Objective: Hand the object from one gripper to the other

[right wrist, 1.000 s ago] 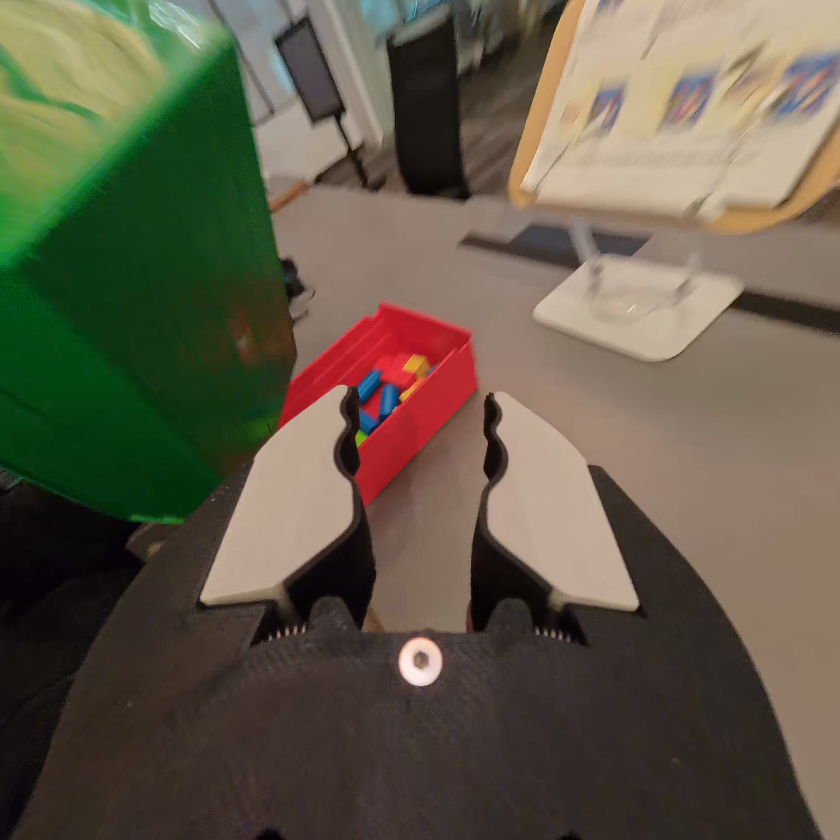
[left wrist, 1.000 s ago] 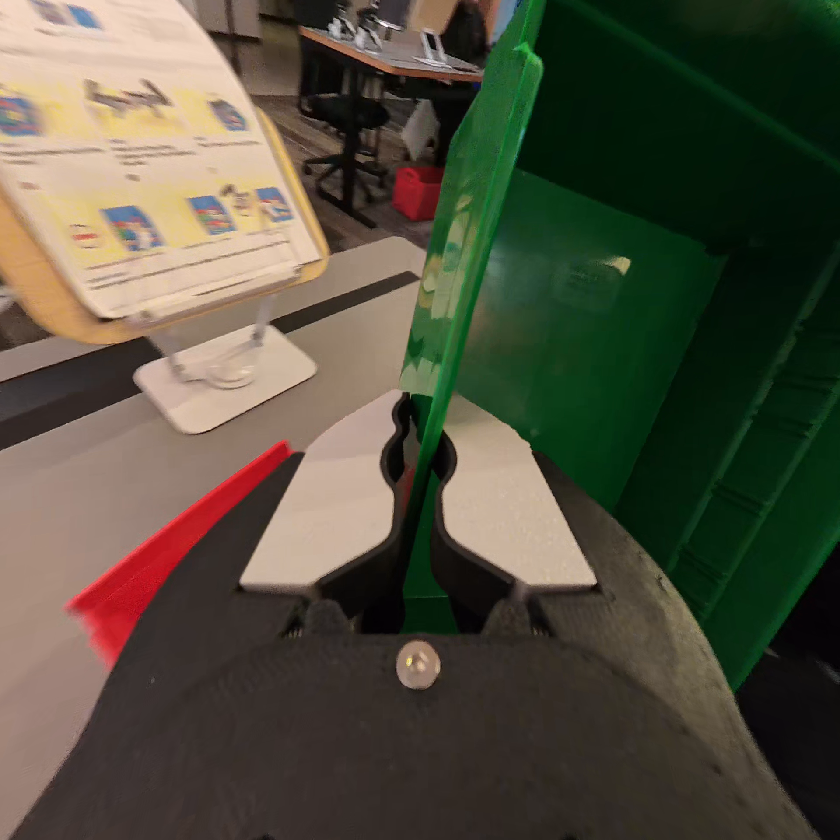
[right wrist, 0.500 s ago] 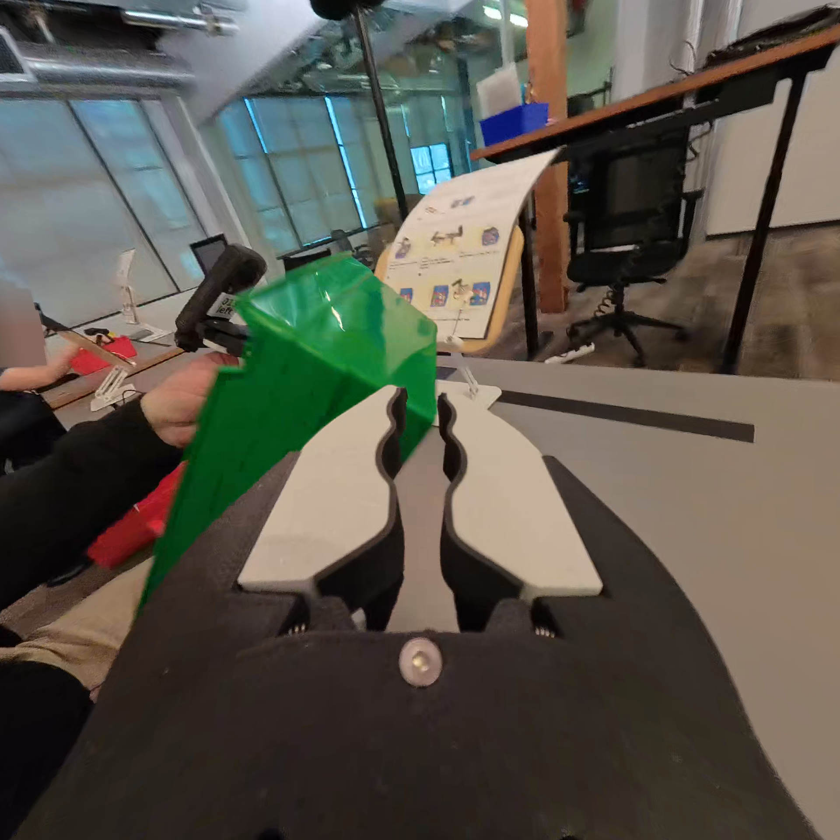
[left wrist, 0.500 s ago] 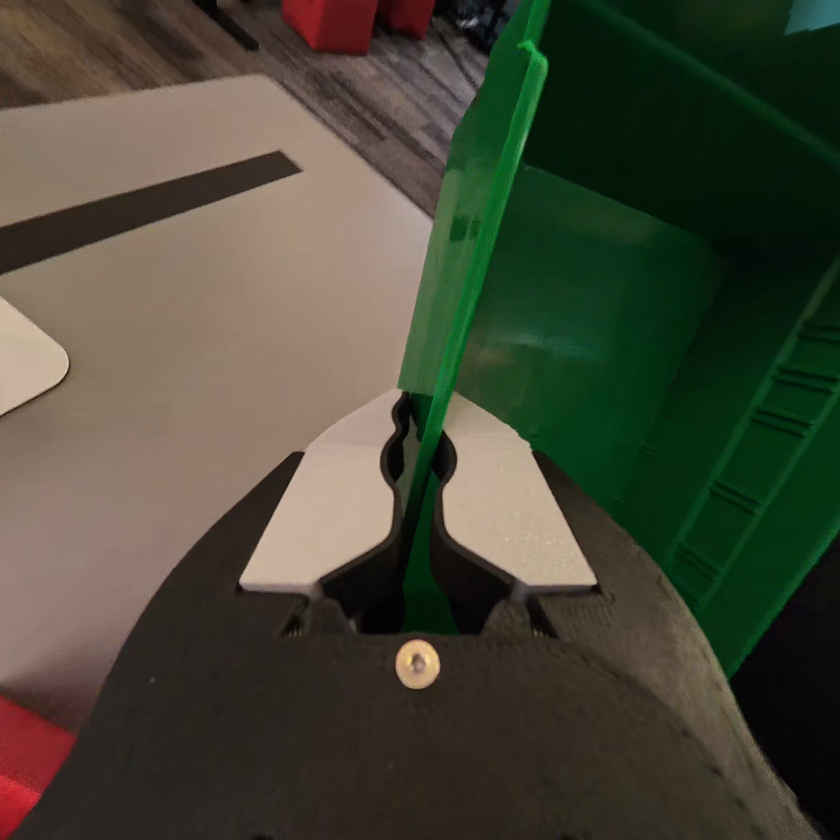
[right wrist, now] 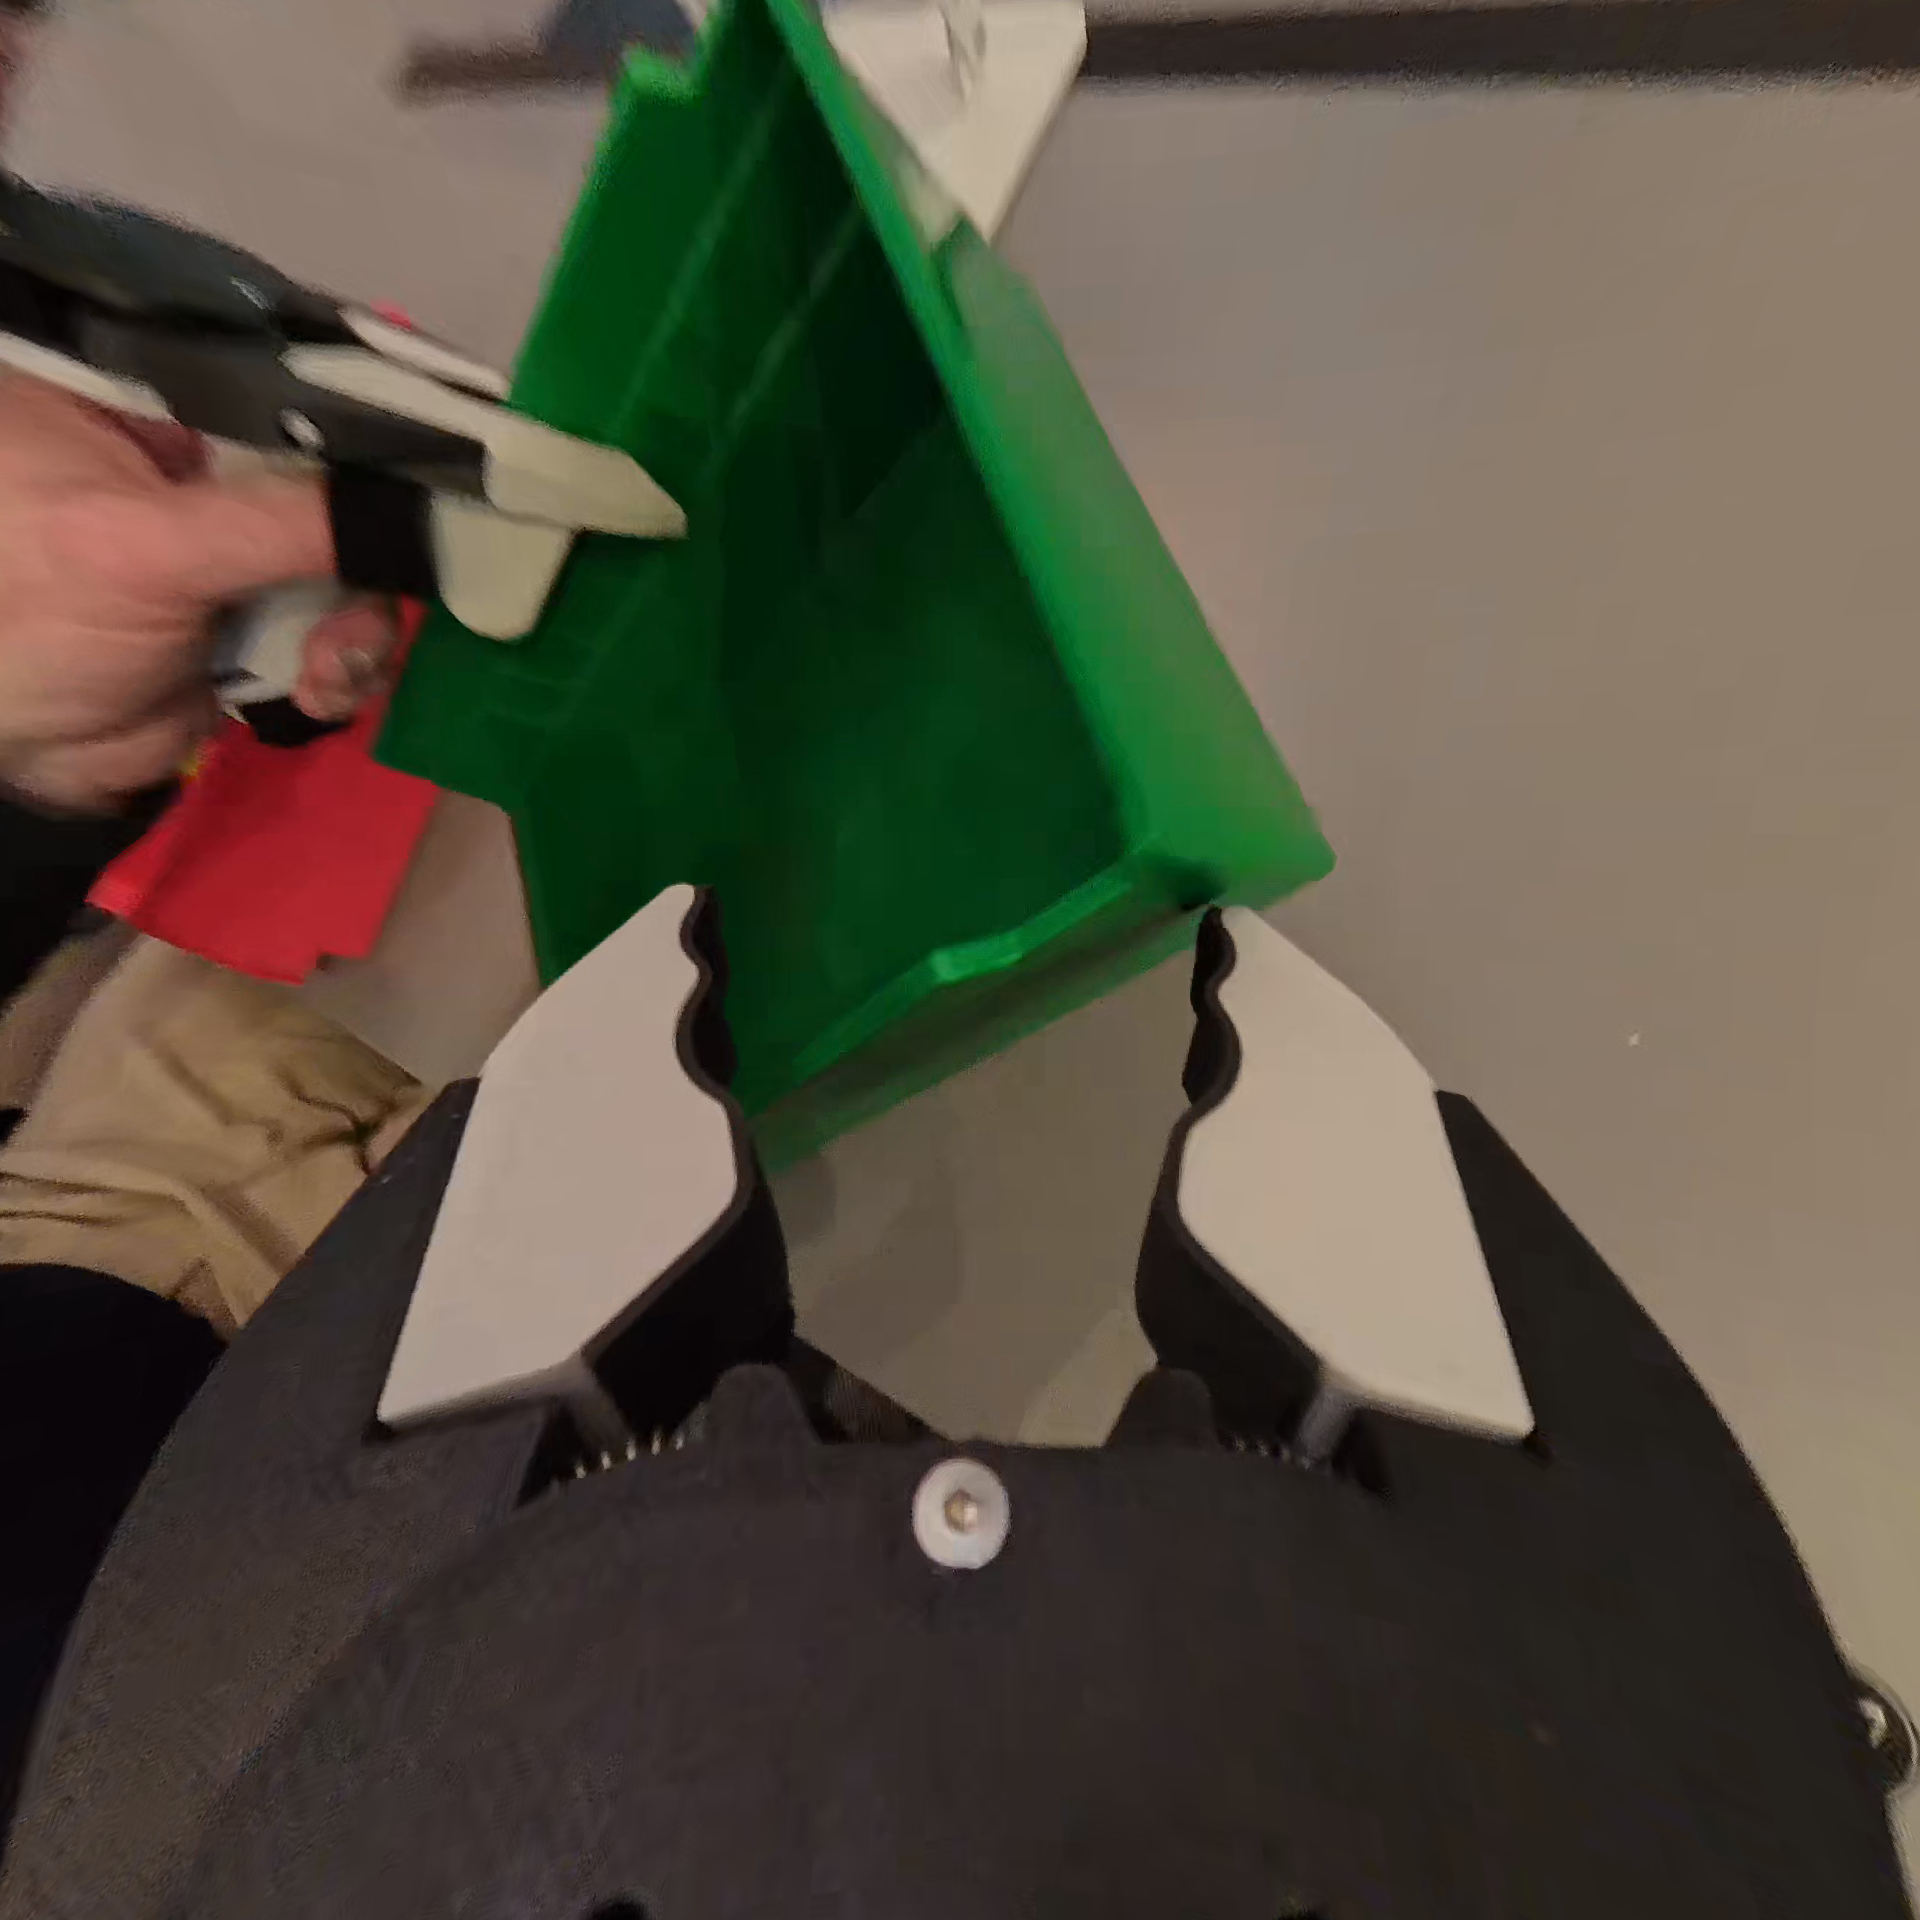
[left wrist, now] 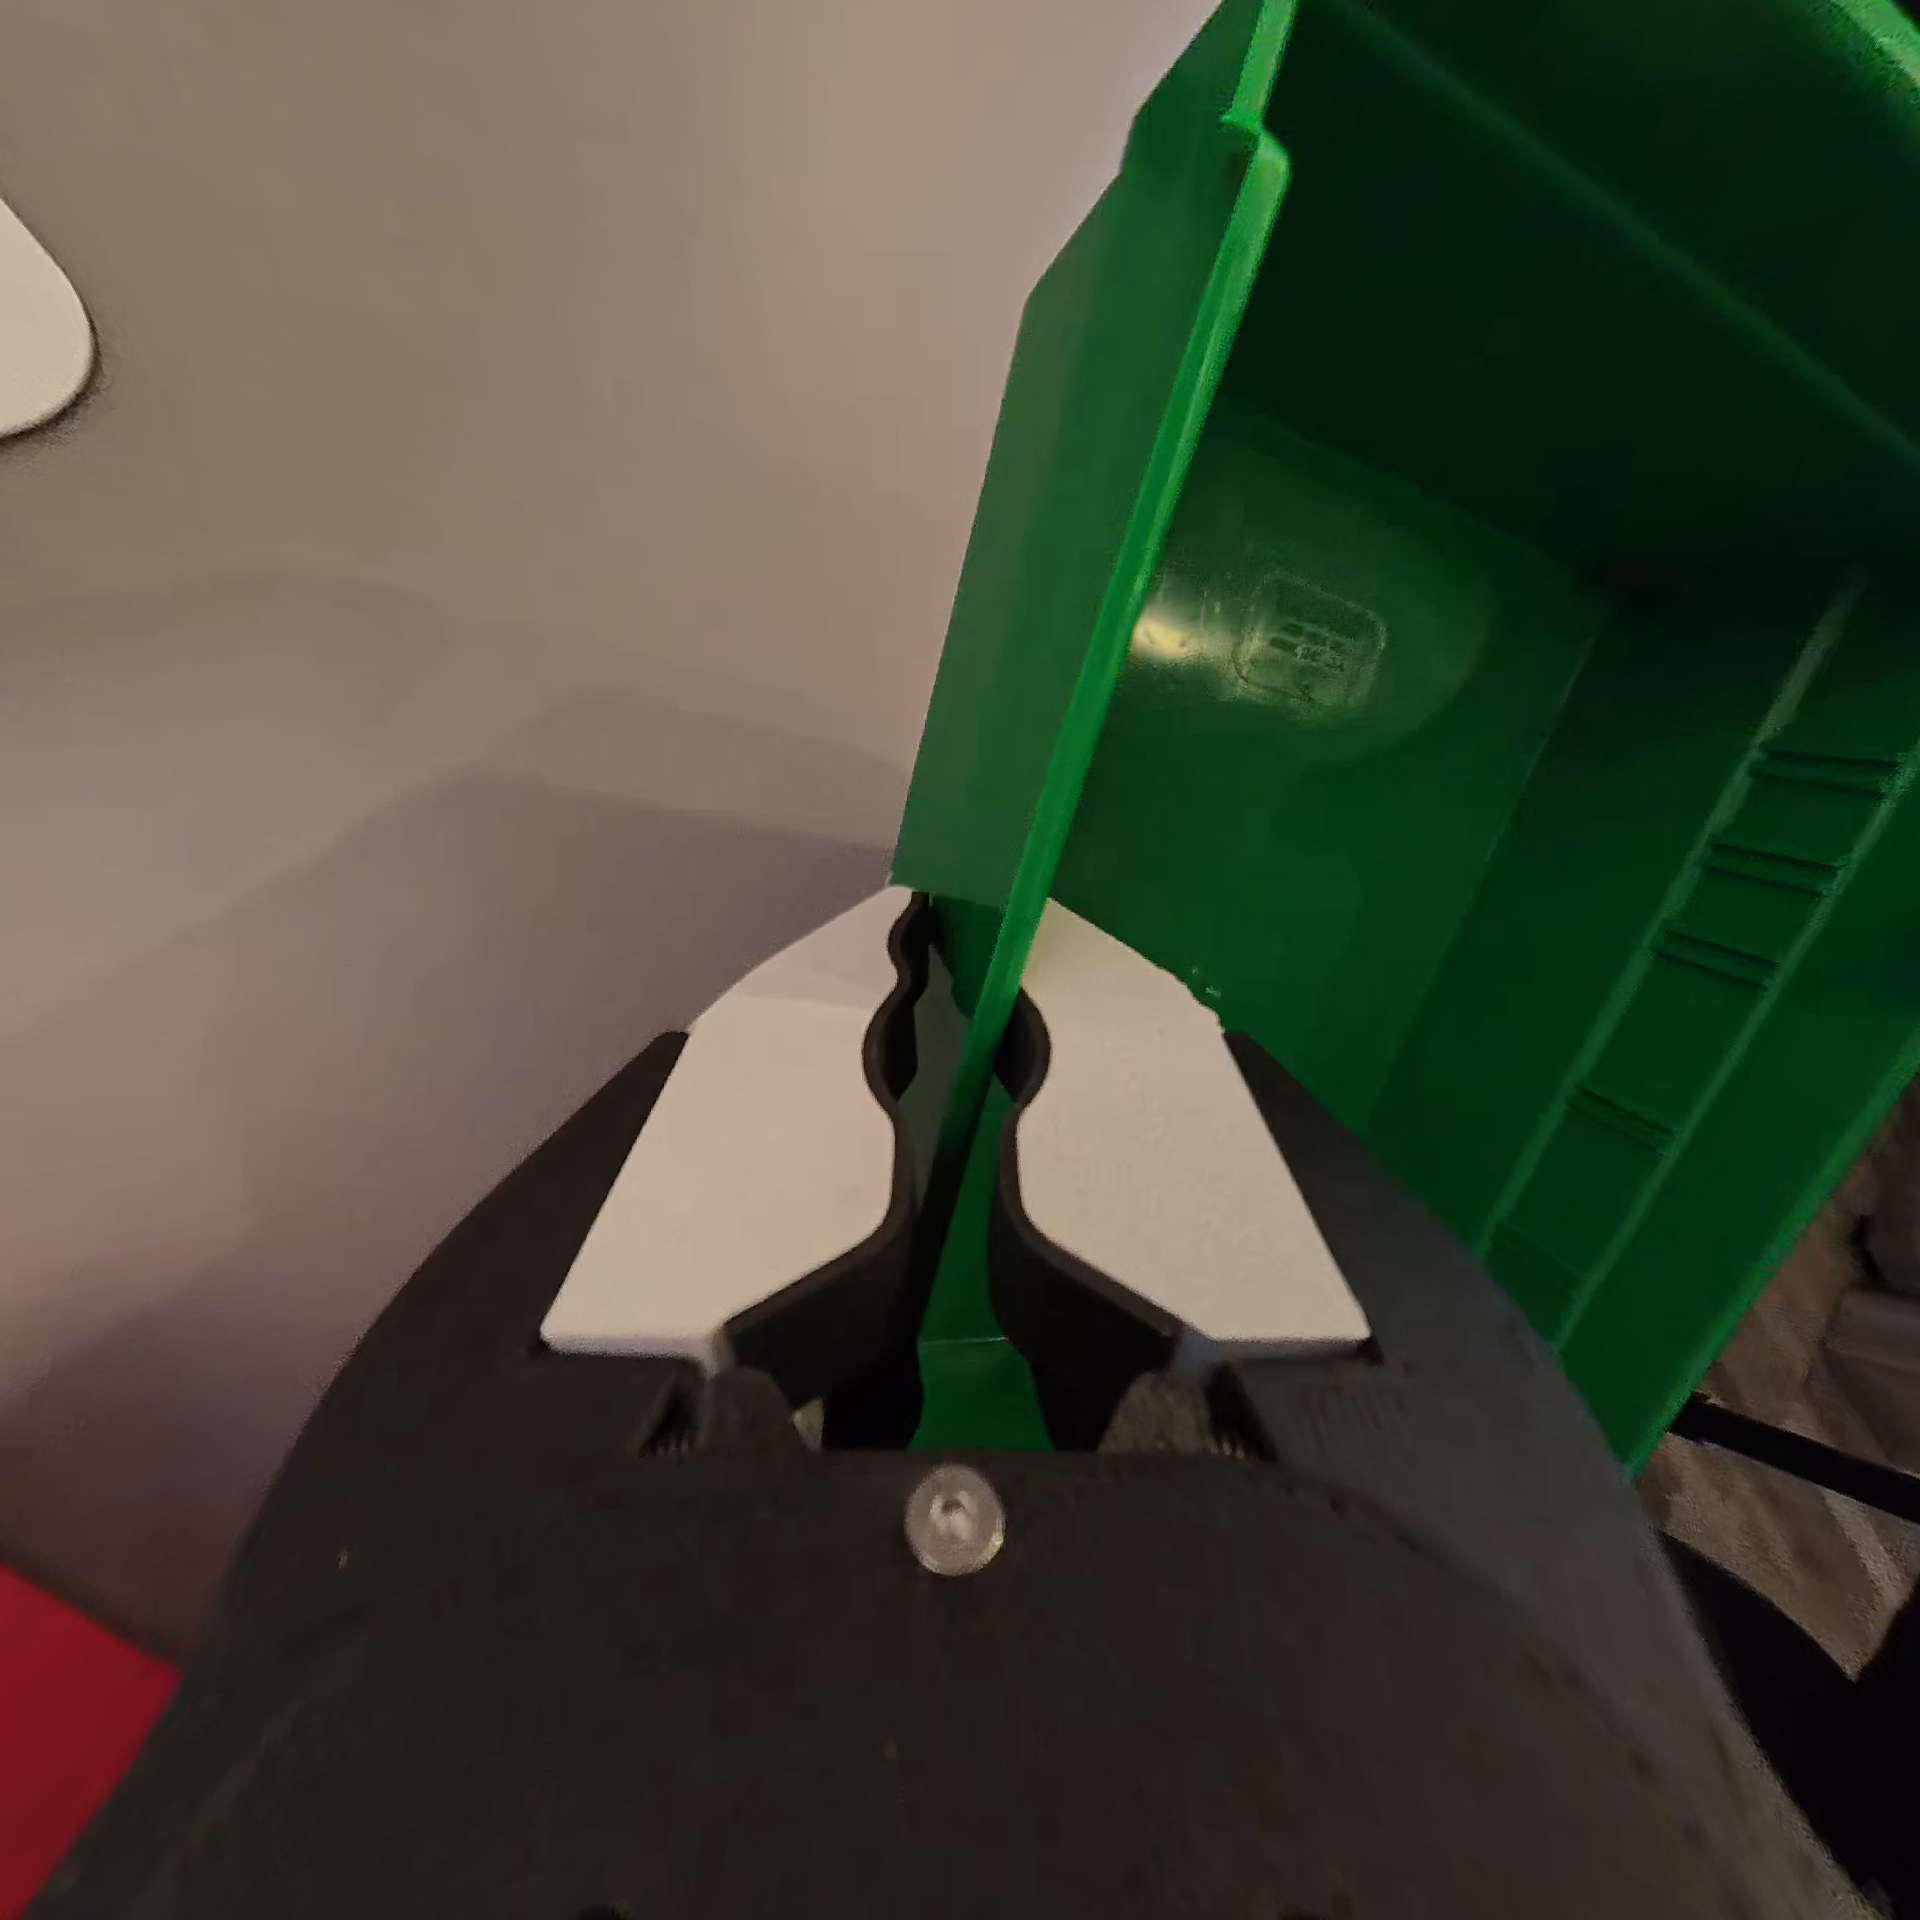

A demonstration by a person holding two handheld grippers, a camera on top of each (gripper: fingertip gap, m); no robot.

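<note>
A green plastic bin [left wrist: 1455, 727] is held in the air above the grey table. My left gripper [left wrist: 961, 997] is shut on one side wall of the bin. In the right wrist view the bin [right wrist: 883, 623] hangs tilted with its open side toward me, and the left gripper [right wrist: 582, 509] shows at the left, clamped on the bin's wall. My right gripper [right wrist: 956, 966] is open wide. The bin's lower rim sits just beyond its fingertips, partly between them, and the jaws do not touch it.
A red bin [right wrist: 270, 842] lies on the table at lower left, behind the green bin; its corner shows in the left wrist view [left wrist: 62, 1704]. A white stand base [right wrist: 966, 104] sits at the back. The grey table [right wrist: 1558, 520] stretches to the right. A hand [right wrist: 114, 592] holds the left gripper. There is about 20 cm between the tips of the two grippers.
My right gripper has opened wide and swung down toward the bin's lower rim. My left gripper has tilted the bin downward over the table, still shut on its wall.
</note>
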